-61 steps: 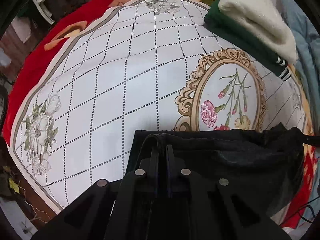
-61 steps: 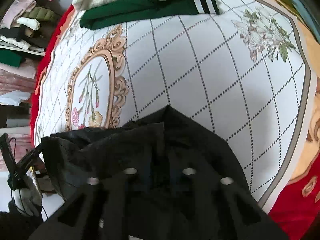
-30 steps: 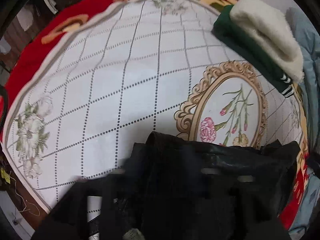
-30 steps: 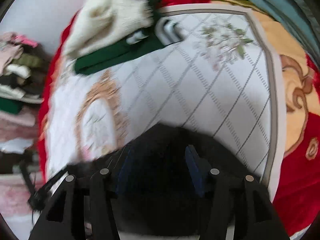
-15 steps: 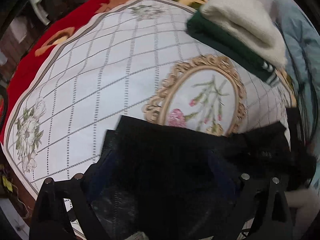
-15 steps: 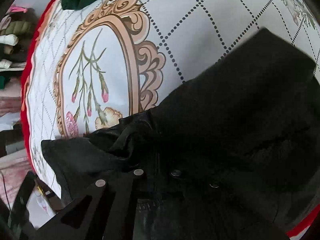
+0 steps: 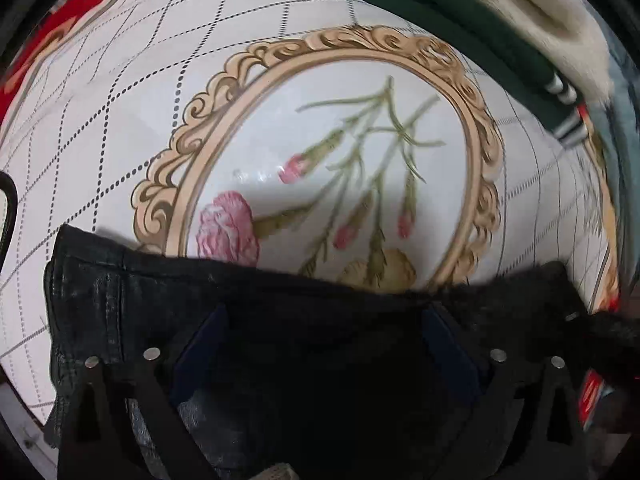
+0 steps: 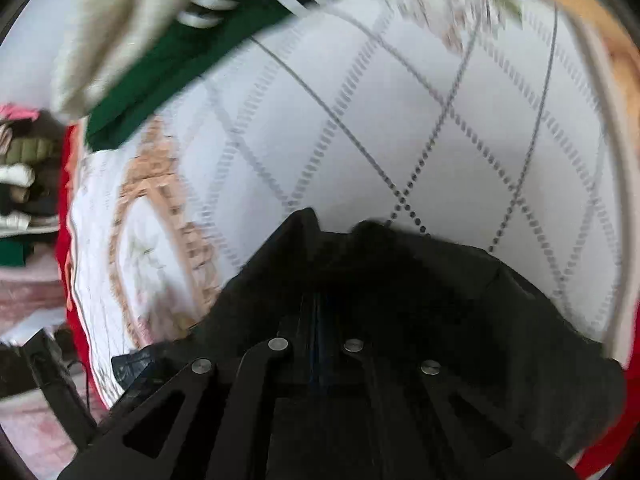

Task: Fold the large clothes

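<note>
A black garment point(image 7: 280, 312) with a furry edge at the right lies at the near edge of a white quilted floral spread point(image 7: 120, 80). My left gripper point(image 7: 320, 344) is open, its blue-padded fingers wide apart over the black cloth. In the right wrist view my right gripper point(image 8: 316, 300) is shut on the black garment point(image 8: 440, 280), which bunches up around the fingers and hides their tips. The cloth lifts over the spread point(image 8: 360, 140).
A folded green garment with white stripes point(image 7: 460, 28) and a cream fleece one point(image 7: 540, 12) on it lie at the far side; both also show in the right wrist view point(image 8: 160, 60). Red blanket point(image 7: 60, 32) borders the spread. Stacked clothes point(image 8: 20, 168) sit at the left.
My left gripper opened and let go of the black garment, then moved closer over the medallion. My right gripper opened briefly, then shut again on the garment and swung back with it.
</note>
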`<state>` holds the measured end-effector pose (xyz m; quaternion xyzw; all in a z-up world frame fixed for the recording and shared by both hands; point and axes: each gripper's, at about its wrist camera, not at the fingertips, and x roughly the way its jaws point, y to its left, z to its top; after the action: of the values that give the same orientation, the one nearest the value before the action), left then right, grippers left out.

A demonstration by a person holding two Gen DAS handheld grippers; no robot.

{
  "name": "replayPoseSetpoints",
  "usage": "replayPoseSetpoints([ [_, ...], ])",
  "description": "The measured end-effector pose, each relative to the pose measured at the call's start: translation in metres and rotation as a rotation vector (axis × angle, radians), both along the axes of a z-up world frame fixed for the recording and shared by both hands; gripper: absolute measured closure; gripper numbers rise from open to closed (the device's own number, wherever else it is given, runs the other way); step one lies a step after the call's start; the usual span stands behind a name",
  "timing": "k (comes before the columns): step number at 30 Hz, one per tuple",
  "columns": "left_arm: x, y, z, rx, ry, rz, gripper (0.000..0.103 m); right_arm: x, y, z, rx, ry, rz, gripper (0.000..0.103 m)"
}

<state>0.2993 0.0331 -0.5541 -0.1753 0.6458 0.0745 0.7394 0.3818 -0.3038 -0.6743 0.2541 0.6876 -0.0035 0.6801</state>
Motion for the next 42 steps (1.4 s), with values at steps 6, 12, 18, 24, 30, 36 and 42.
replayPoseSetpoints([
  [6, -0.005, -0.002, 0.026, 0.036, -0.018, -0.026, 0.001, 0.002, -0.017, 0.014, 0.142, 0.026, 0.001, 0.095],
  [12, -0.043, -0.035, 0.073, 0.049, -0.076, -0.075, 0.001, -0.089, -0.088, 0.081, 0.134, -0.069, -0.104, 0.026],
  [18, -0.056, -0.08, 0.024, 0.076, 0.031, -0.12, 0.001, -0.177, -0.154, 0.049, 0.217, -0.003, -0.287, 0.026],
  [24, -0.061, -0.085, 0.001, 0.094, 0.042, -0.136, 0.0, -0.186, -0.139, -0.027, 0.491, -0.12, -0.426, 0.026],
  [30, -0.053, -0.081, 0.0, 0.083, 0.045, -0.109, 0.0, -0.149, -0.12, -0.044, 0.606, -0.261, -0.456, 0.025],
  [36, -0.042, -0.077, -0.001, 0.079, 0.05, -0.089, 0.0, -0.116, -0.105, -0.034, 0.804, -0.34, -0.391, 0.031],
  [42, -0.037, -0.074, 0.002, 0.086, 0.043, -0.105, 0.0, -0.104, -0.103, -0.053, 0.696, -0.274, -0.325, 0.028],
])
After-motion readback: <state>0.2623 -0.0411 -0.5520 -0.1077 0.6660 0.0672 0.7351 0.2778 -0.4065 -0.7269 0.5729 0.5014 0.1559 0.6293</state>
